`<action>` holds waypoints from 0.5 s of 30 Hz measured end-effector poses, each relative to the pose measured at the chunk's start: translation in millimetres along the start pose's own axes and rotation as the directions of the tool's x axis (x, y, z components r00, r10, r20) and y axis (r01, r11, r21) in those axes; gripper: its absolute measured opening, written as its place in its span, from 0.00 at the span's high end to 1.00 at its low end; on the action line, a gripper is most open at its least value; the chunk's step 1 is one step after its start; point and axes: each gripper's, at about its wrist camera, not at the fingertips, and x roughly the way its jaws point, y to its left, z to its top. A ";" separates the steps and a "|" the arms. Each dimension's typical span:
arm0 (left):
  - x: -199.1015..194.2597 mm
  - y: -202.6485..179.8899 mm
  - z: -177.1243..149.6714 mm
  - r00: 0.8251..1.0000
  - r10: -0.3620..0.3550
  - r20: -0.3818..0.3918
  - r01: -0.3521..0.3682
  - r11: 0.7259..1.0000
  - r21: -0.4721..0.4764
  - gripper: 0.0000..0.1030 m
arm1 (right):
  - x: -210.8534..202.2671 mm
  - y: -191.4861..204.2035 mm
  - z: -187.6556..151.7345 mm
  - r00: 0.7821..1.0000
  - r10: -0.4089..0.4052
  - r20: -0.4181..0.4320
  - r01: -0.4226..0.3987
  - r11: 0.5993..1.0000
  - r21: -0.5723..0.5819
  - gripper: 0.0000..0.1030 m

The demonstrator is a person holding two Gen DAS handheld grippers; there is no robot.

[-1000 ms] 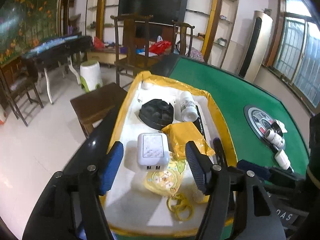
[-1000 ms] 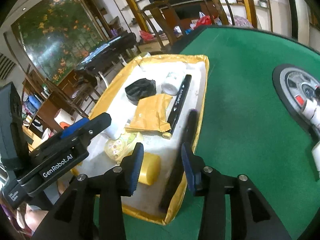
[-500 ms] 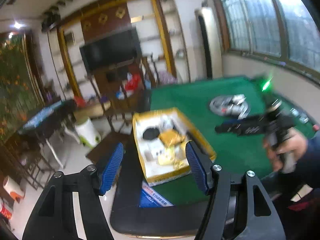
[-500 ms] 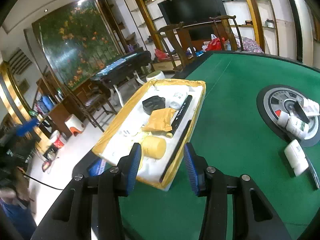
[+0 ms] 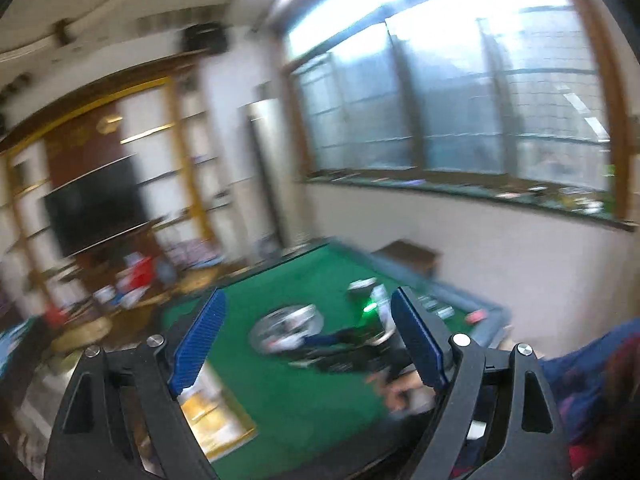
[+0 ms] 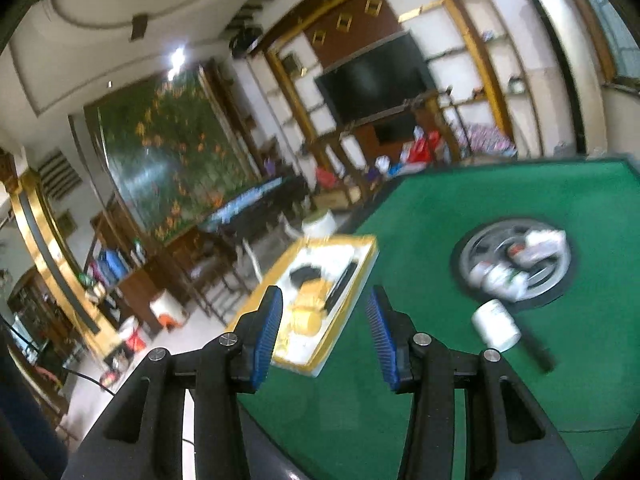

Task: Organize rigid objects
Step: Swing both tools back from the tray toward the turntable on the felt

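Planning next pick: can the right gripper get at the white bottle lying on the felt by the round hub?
Probably yes. The right gripper is open and empty, and the white bottle lies alone on bare green felt, ahead and to its right, with nothing between them.

Left hand-held gripper (image 5: 308, 336) just widened, empty; right hand-held gripper (image 6: 324, 336) part-open, empty.

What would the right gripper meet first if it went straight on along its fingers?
Probably the gold-rimmed tray on the green table. The open, empty right gripper points slightly down toward the tray's near end, though blur leaves depth unclear.
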 end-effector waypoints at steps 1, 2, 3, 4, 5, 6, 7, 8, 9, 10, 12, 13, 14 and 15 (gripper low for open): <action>8.2 -12.8 16.8 0.999 -0.047 0.015 0.047 0.999 0.022 0.17 | -15.3 -1.7 4.5 1.000 -0.004 0.031 0.004 1.000 -0.002 0.62; 13.7 -21.9 30.0 0.997 -0.071 0.021 0.070 0.997 0.041 0.17 | -30.8 -2.5 9.4 0.998 -0.008 0.061 0.008 1.000 -0.005 0.62; 16.7 -26.4 40.1 0.996 -0.082 0.022 0.081 0.995 0.051 0.17 | -44.9 -2.0 13.6 0.996 -0.010 0.083 0.011 1.000 -0.007 0.62; 19.3 -33.8 51.8 0.995 -0.094 0.025 0.093 0.994 0.061 0.17 | -54.1 -0.4 16.1 0.996 -0.002 0.094 0.003 1.000 -0.007 0.62; 21.3 -40.3 66.9 0.995 -0.095 0.026 0.092 0.993 0.073 0.17 | -66.1 0.9 19.2 0.993 0.024 0.112 -0.024 1.000 0.000 0.61; 20.0 -45.4 72.8 0.996 -0.082 0.027 0.079 0.993 0.083 0.17 | -73.7 3.4 21.1 0.991 0.044 0.125 -0.045 0.999 0.005 0.61; 16.7 -48.4 84.1 0.998 -0.060 0.030 0.057 0.994 0.096 0.17 | -79.6 9.6 22.5 0.989 0.059 0.135 -0.061 0.998 0.010 0.57; 12.3 -48.5 90.0 0.999 -0.039 0.033 0.035 0.995 0.098 0.17 | -80.0 17.1 22.4 0.988 0.065 0.137 -0.068 0.998 0.015 0.51; 3.2 -51.1 91.6 0.999 -0.008 0.033 0.004 0.995 0.099 0.17 | -78.5 23.5 21.2 0.987 0.075 0.140 -0.078 0.997 0.021 0.50; -3.7 -47.5 94.7 0.999 0.031 0.034 -0.034 0.995 0.096 0.17 | -75.1 30.3 19.3 0.986 0.093 0.142 -0.098 0.995 0.029 0.48; -22.1 -41.0 97.5 0.993 0.113 0.035 -0.115 0.991 0.073 0.17 | -61.8 50.1 12.6 0.980 0.156 0.123 -0.159 0.987 0.019 0.48; -31.9 -37.0 97.6 0.985 0.167 0.030 -0.169 0.984 0.065 0.17 | -53.5 61.6 10.1 0.977 0.182 0.110 -0.184 0.983 0.009 0.48; -47.6 -30.3 98.2 0.973 0.231 0.026 -0.232 0.971 0.056 0.17 | -44.5 78.1 7.5 0.972 0.215 0.090 -0.216 0.976 0.001 0.48; -57.6 -24.7 96.9 0.960 0.281 0.019 -0.281 0.958 0.051 0.17 | -36.8 88.5 7.2 0.964 0.255 0.072 -0.256 0.967 0.006 0.48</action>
